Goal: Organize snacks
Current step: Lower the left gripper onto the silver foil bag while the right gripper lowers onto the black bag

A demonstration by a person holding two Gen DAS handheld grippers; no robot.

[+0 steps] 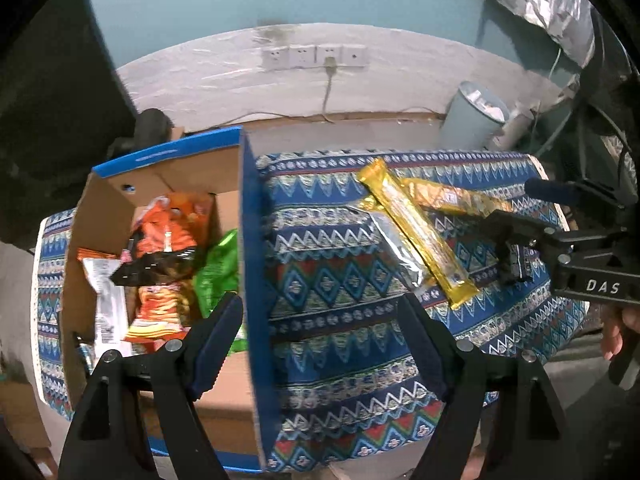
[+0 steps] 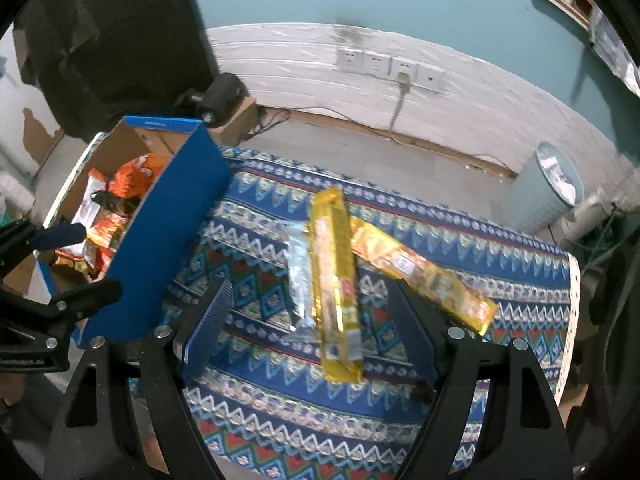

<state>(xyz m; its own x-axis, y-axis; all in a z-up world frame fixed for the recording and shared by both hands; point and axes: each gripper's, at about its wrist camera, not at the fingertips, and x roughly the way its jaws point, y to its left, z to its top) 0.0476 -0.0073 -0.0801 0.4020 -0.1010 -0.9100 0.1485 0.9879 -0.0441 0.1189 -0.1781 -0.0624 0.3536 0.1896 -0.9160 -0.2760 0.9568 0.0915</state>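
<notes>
I look down on a table draped in a blue cloth woven with white zigzags and red diamonds (image 2: 320, 412); it fills most of both views; on its left part stands an open cardboard box with blue outer walls (image 2: 168, 240), the largest thing on the cloth; inside the box lie an orange crisp bag (image 1: 168, 236), a green packet (image 1: 218, 268) against the right wall, a dark brown packet (image 1: 156, 268) across the orange one, and a white wrapper (image 1: 106, 300) at the left. To the right of the box, apart from it, three long snack packs lie bunched on the cloth: a bright yellow foil pack (image 2: 334, 292) on top, a silver foil pack (image 2: 299, 276) touching its left side and partly under it, and an orange-yellow pack (image 2: 424, 276) slanting away to the right, its upper end tucked beside the yellow one. My left gripper (image 1: 320, 340) hangs with jaws spread wide and nothing between them, straddling the box's right wall; my right gripper (image 2: 308, 332) is spread likewise, empty, and the near ends of the yellow and silver packs show between its fingers; beyond the table a pale round bin (image 2: 556, 184) stands by the wall.
</notes>
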